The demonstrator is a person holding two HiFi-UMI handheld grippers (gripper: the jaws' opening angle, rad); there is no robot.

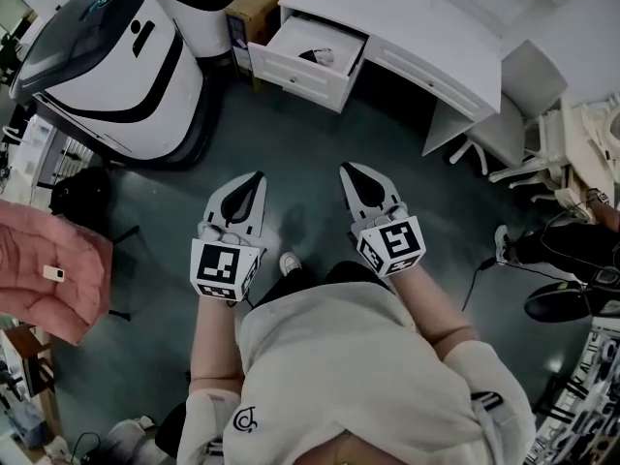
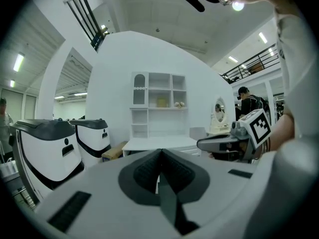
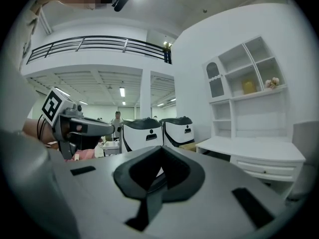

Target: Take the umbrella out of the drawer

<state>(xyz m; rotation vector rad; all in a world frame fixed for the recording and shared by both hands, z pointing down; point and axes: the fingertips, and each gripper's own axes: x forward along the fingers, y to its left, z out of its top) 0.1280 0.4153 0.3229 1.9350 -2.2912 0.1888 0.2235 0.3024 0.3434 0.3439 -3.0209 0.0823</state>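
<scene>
Both claws are pressed together and empty: the left claw (image 1: 256, 176) and the right claw (image 1: 346, 169) hang side by side over the floor, well short of the desk (image 1: 426, 17). The open drawer (image 1: 295, 74) lies ahead, roughly between their two lines. It holds a dark item beside a pale one, probably the umbrella (image 1: 315, 55), though it is too small to be sure. The risk I see: arriving with the jaws unopened would shove the umbrella deeper, and a low approach could knock the drawer front shut
</scene>
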